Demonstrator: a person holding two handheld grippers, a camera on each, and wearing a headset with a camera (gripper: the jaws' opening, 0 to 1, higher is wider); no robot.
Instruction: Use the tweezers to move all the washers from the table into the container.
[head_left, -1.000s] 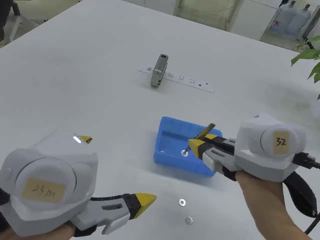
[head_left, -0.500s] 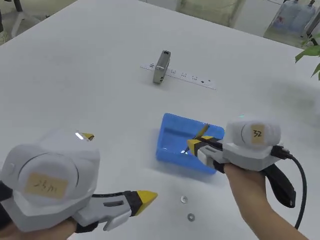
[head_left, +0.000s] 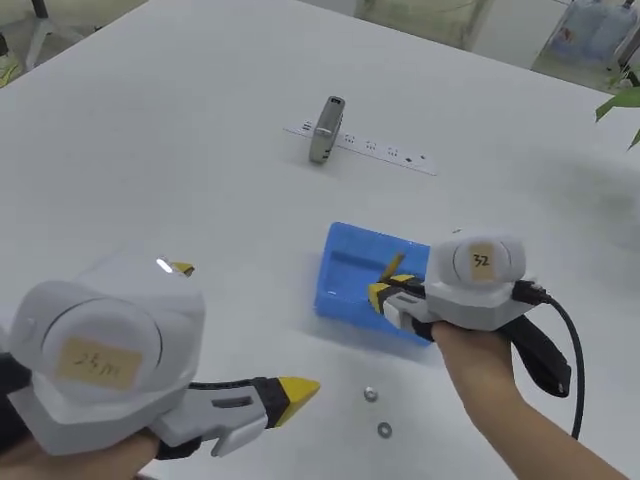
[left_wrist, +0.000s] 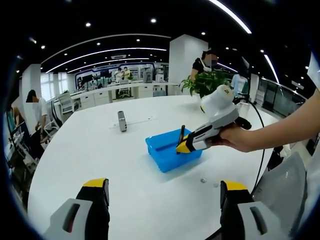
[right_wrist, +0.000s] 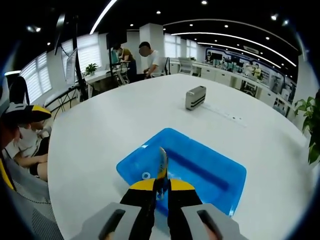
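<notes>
While poised over the container (right_wrist: 210, 175), right gripper (right_wrist: 162, 186): jaws clenched on the tweezers (right_wrist: 162, 162), tips above its floor.
Container: blue, one washer (right_wrist: 145, 175) inside, by its near-left corner.
Left gripper (left_wrist: 164, 184): jaws spread wide, empty, well short of the container.
Loose washers (head_left: 371, 395): two on the table (head_left: 200, 150), just off the container's near edge, bare tabletop around them.

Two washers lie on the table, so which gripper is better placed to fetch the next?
Right: the right gripper is shut on the tweezers over the container; the left gripper is open, holding nothing.
</notes>
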